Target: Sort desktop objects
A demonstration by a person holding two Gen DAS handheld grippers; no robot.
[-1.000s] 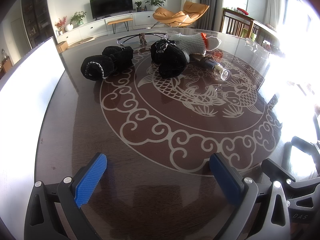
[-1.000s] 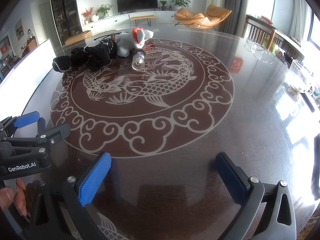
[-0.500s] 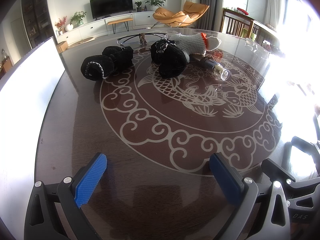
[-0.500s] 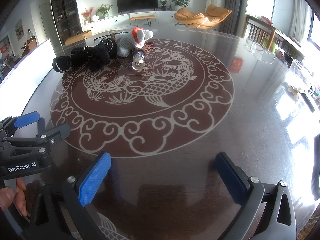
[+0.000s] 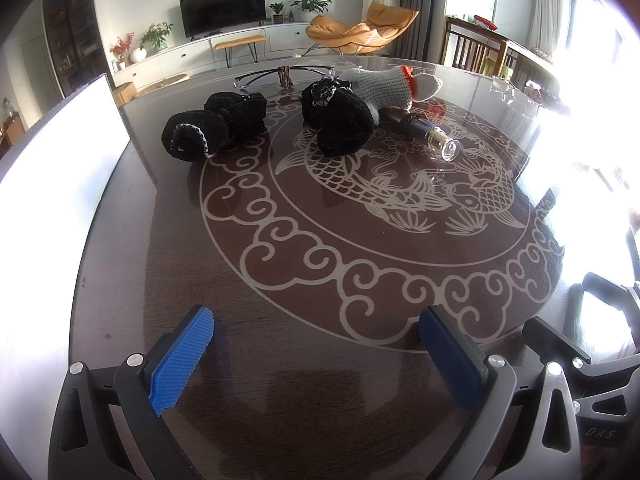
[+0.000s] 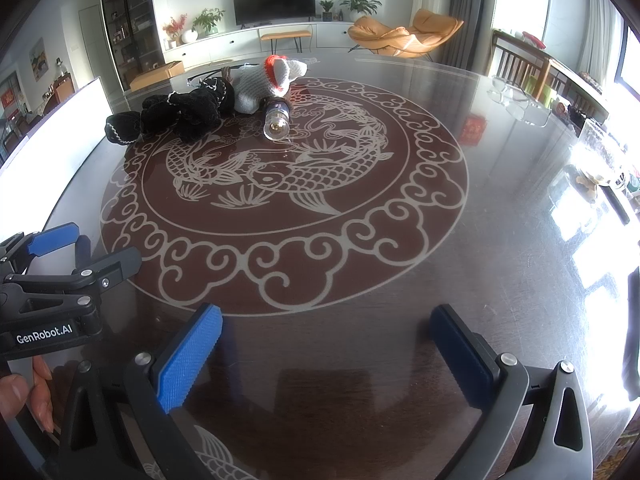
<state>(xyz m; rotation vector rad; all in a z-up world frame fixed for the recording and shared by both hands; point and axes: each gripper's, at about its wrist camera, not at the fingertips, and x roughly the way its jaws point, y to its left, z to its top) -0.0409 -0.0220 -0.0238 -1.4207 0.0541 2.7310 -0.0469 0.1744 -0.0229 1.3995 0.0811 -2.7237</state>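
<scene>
Notably, both grippers, left gripper (image 5: 316, 344) and right gripper (image 6: 328, 340), gaped empty; bottle (image 6: 276, 118) lay far ahead, mouth toward the right.

The round dark-brown glossy bench (image 5: 132, 264) bears a pale grey koi-and-cloud-scroll medallion. Two black fuzzy knit gloves (image 5: 212, 130) show white-speckled cuffs; the grey knitted glove (image 5: 384, 86) has an orange-red band. Each claw (image 5: 316, 344) carries ribbed bright-blue pads (image 6: 188, 360) on black arms.
</scene>
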